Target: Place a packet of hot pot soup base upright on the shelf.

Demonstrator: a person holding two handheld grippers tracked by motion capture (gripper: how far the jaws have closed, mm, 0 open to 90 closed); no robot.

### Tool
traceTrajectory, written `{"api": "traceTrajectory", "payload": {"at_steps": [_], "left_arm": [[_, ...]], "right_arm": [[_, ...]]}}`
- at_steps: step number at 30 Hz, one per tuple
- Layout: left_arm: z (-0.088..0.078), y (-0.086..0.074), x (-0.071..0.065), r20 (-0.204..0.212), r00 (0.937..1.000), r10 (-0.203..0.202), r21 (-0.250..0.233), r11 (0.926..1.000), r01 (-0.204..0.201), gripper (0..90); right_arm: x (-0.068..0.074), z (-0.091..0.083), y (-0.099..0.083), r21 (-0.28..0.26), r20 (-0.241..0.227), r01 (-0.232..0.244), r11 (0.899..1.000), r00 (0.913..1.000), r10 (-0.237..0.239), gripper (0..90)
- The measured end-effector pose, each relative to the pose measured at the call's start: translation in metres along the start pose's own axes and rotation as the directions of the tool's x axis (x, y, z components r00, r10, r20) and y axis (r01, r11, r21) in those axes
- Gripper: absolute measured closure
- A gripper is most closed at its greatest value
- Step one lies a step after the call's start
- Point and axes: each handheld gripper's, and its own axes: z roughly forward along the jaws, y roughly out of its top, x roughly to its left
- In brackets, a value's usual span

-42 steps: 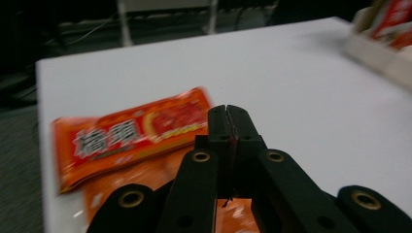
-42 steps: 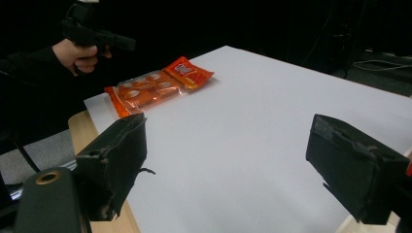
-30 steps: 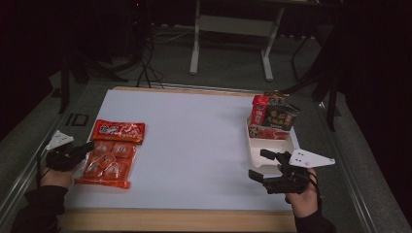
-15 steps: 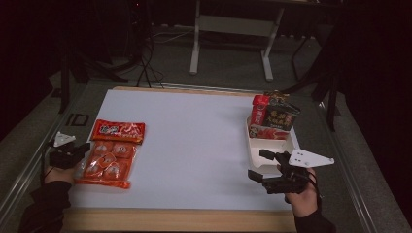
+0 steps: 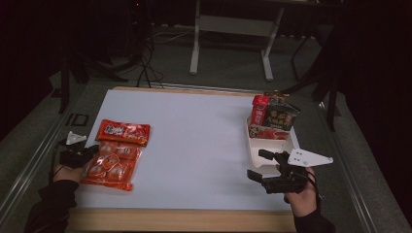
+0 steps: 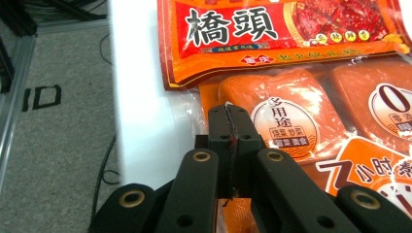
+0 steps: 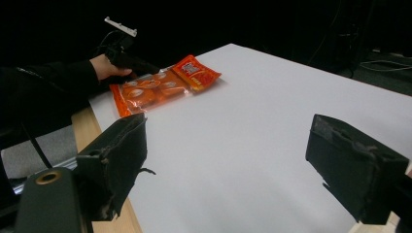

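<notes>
Left claw (image 6: 228, 121), pressed together w/ nothing between, sits at the orange snack pack (image 5: 112, 154) on the surface's left edge; still closed, it'd just shove the slick pack, no grip.

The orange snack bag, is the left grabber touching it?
Touching. The left gripper view shows the left gripper shut, tips on the orange snack bag's clear edge.

High view: looking down and forward from above the near edge over the whole white surface (image 5: 194, 145). Left gripper view: riding low, pressed close above the orange snack pack (image 6: 301, 116) at the surface's left edge. Right gripper view: looking level across the surface from the opposite corner toward the same pack (image 7: 160, 87), far off.
</notes>
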Motion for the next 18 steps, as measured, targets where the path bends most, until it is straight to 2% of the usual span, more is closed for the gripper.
{"api": "traceTrajectory", "payload": {"at_steps": [7, 9, 13, 14, 16, 18], "left_arm": [[0.008, 0.008, -0.032, 0.061, 0.9959, 0.067, 0.014, 0.9976, -0.068, 90.0], [0.009, 0.010, -0.039, 0.079, 0.9946, 0.067, 0.021, 0.9974, -0.069, 90.0], [0.010, 0.012, -0.048, 0.102, 0.9902, 0.095, 0.025, 0.9949, -0.098, 90.0], [0.011, 0.013, -0.052, 0.121, 0.9869, 0.107, 0.027, 0.9935, -0.111, 90.0], [0.011, 0.013, -0.057, 0.157, 0.9823, 0.103, 0.027, 0.9938, -0.108, 90.0], [0.012, 0.014, -0.063, 0.175, 0.9776, 0.117, 0.024, 0.9921, -0.123, 90.0]], "right_arm": [[0.001, 0.000, 0.000, 0.002, -0.002, -0.001, 1.000, 1.0000, 0.001, 14.8], [0.000, 0.000, 0.000, -0.001, -0.006, -0.006, 1.000, 1.0000, 0.006, 14.8], [0.000, 0.000, 0.000, -0.001, -0.005, -0.004, 1.000, 1.0000, 0.004, 14.8], [0.000, 0.000, 0.000, -0.002, -0.007, -0.005, 1.000, 1.0000, 0.005, 14.8], [0.000, -0.001, 0.000, -0.001, -0.006, -0.005, 1.000, 1.0000, 0.005, 14.8], [0.001, -0.001, 0.000, -0.002, -0.005, -0.004, 1.000, 1.0000, 0.004, 14.8]]}}
